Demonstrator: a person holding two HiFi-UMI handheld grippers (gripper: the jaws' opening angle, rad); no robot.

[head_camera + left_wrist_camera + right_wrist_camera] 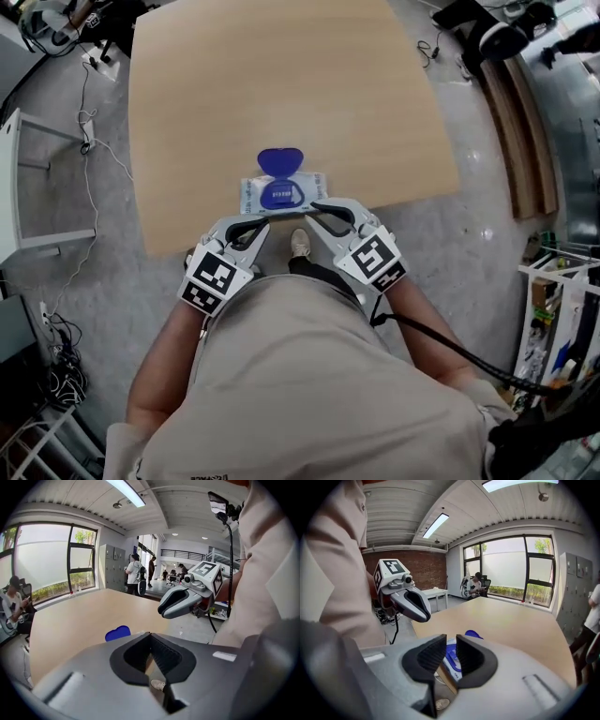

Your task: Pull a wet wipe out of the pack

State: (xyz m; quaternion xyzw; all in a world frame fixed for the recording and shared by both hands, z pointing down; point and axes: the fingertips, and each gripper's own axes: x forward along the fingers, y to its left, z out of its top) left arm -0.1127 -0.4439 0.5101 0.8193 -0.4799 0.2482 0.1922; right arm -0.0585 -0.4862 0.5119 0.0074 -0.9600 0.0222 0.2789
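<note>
The wet wipe pack lies at the near edge of the wooden table, its blue flip lid standing open toward the far side. In the right gripper view, pack and lid show just beyond the jaws. The left gripper view shows only the lid. My left gripper hovers just short of the pack's near left corner with its jaws shut on nothing. Near the pack's right corner, my right gripper stands open by a narrow gap, empty. The two grippers point toward each other.
My shoe shows on the floor between the grippers. A white desk and cables lie at the left, a white rack at the right. People stand or sit far beyond the table.
</note>
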